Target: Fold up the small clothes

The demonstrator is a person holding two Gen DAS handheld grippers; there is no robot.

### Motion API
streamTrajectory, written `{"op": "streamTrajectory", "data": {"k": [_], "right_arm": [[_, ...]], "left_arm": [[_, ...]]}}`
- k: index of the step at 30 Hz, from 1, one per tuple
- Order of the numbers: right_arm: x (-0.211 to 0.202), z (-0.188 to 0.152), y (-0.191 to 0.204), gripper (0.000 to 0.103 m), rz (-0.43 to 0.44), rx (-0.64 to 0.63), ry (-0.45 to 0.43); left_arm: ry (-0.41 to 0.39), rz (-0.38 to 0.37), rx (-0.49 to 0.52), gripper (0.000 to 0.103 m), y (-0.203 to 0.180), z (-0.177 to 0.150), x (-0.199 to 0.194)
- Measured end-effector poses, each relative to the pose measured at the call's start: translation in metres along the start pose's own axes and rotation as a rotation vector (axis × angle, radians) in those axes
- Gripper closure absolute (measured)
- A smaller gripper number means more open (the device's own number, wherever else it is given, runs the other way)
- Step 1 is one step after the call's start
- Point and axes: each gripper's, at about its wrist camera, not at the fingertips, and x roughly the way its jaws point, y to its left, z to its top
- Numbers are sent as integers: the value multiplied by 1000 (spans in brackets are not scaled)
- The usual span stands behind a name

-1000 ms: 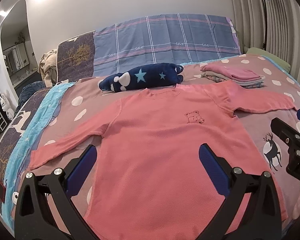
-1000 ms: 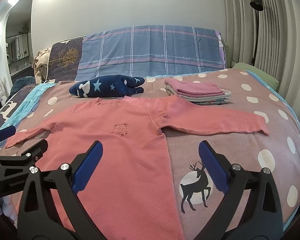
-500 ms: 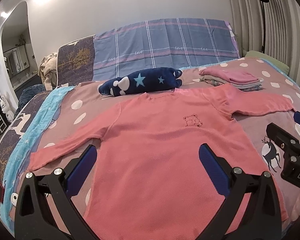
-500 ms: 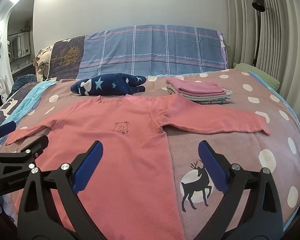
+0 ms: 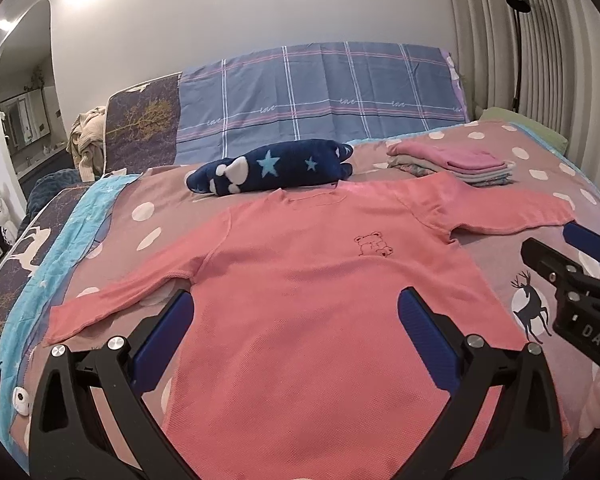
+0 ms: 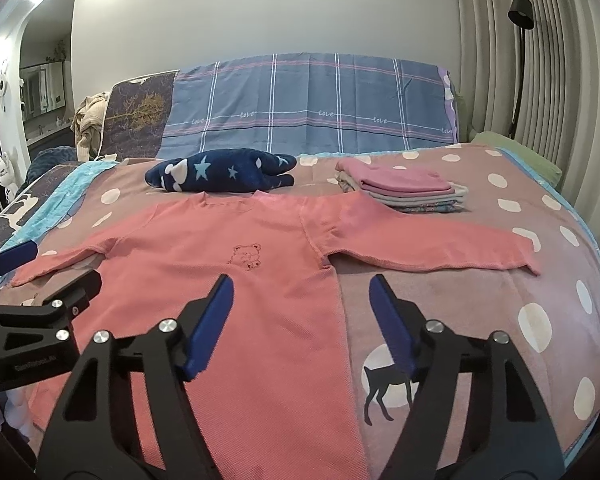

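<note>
- The right gripper (image 6: 302,316) hangs over the pink shirt's side edge, jaws closing with nothing pinched.
- The left gripper (image 5: 296,334) gapes empty above the pink shirt (image 5: 320,300), which lies flat on the bedspread (image 6: 540,320).
- Risk: closing there may snag the bedspread along with the hem, dragging the shirt askew.

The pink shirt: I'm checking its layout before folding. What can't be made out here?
- Hem of the pink shirt: left wrist view, hidden behind the left gripper.
- Same hem, right wrist view: cut off by the right gripper, whose jaws are closing on nothing.
</note>
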Motion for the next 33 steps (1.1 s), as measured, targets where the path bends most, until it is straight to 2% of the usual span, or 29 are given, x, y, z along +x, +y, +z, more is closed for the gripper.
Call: {"op": "streamTrajectory", "data": {"k": [12, 14, 19, 27, 33], "right_arm": [[5, 1, -1, 35, 36, 11, 36], [6, 0, -1, 40, 46, 15, 42], [4, 0, 1, 46, 42, 4, 29], [7, 0, 6, 49, 44, -14, 42], [11, 0, 9, 49, 39, -19, 51]], "left_arm": [[-5, 9, 18, 1, -3, -1, -2], [-4, 3, 20, 1, -4, -1, -2], [-7, -6, 23, 1, -4, -1, -1], [22, -60, 15, 21, -3, -7, 6], [48, -93, -22, 28, 4, -14, 16]]}}
